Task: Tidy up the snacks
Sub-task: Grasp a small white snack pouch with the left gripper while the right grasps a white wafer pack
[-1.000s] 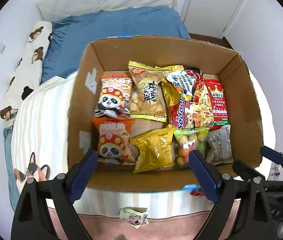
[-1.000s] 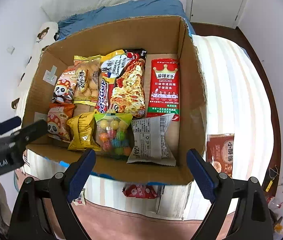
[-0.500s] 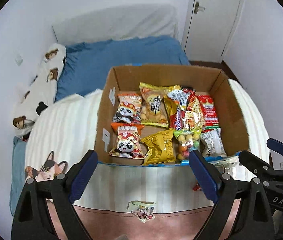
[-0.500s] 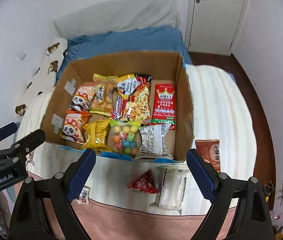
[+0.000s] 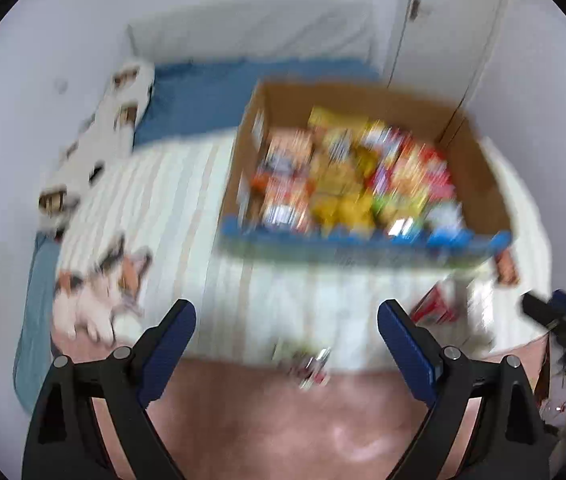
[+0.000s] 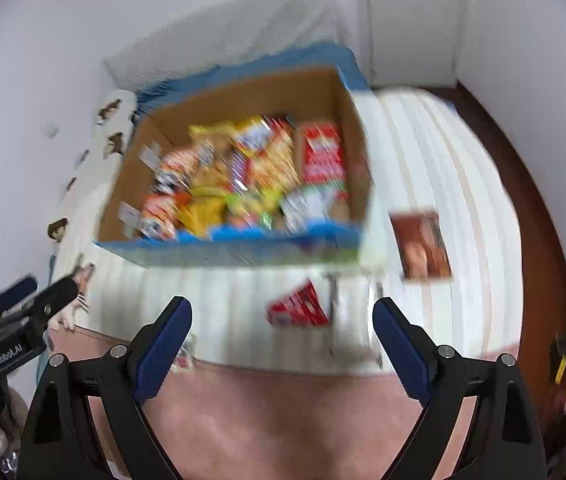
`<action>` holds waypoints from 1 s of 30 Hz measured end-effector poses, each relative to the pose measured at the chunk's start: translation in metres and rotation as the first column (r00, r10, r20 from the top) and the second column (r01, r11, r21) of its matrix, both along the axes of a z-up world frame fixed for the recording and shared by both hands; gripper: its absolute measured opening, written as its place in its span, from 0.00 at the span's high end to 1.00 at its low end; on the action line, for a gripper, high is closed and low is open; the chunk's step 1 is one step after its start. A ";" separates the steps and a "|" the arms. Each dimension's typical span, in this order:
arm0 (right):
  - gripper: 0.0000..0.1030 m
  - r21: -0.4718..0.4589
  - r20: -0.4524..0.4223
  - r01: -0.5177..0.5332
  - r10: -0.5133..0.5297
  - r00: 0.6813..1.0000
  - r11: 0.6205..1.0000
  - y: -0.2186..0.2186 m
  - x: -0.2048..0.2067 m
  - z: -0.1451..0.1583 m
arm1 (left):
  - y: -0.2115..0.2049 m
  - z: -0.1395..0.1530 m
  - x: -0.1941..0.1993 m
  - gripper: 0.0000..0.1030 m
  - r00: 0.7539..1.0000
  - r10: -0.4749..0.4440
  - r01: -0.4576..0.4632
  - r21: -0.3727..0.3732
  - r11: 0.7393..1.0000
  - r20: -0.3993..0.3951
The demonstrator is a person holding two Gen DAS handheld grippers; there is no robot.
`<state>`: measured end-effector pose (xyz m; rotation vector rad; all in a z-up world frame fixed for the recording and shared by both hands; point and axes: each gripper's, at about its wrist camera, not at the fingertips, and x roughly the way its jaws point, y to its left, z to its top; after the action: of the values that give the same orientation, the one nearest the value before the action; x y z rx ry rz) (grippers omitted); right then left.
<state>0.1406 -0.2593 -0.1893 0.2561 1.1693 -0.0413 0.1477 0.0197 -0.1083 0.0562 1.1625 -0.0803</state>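
A cardboard box (image 5: 479, 184) full of colourful snack packets (image 5: 347, 184) sits on the striped bed cover; it also shows in the right wrist view (image 6: 347, 104). Both views are motion-blurred. My left gripper (image 5: 287, 322) is open and empty, well short of the box. My right gripper (image 6: 283, 320) is open and empty too. Loose snacks lie in front of the box: a red triangular packet (image 6: 299, 306), a clear packet (image 6: 353, 312), a brown packet (image 6: 423, 246) to the right, and a small packet (image 5: 307, 364) near the cover's front edge.
The bed has a striped white cover (image 5: 155, 192), a blue sheet (image 5: 211, 92) and a bear-print pillow (image 5: 123, 96) at the left. A pink blanket (image 6: 283, 412) lies in front. A white door (image 6: 411, 20) and brown floor (image 6: 539, 220) are at the right.
Both grippers have pulled back and up from the box, which now looks smaller and farther. The loose packets in front of the box have come into view. Both grippers stay open.
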 end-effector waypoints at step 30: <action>0.43 0.032 -0.258 0.030 -0.020 0.966 0.999 -0.038 -0.007 -0.153 | -0.025 -0.173 -0.010 0.51 0.935 0.003 -0.042 -0.102 0.994 -0.355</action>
<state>0.1339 -0.2978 -0.3420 0.3033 1.4266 -0.0778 0.1379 -0.0055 -0.2808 -0.0714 1.5178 -0.1373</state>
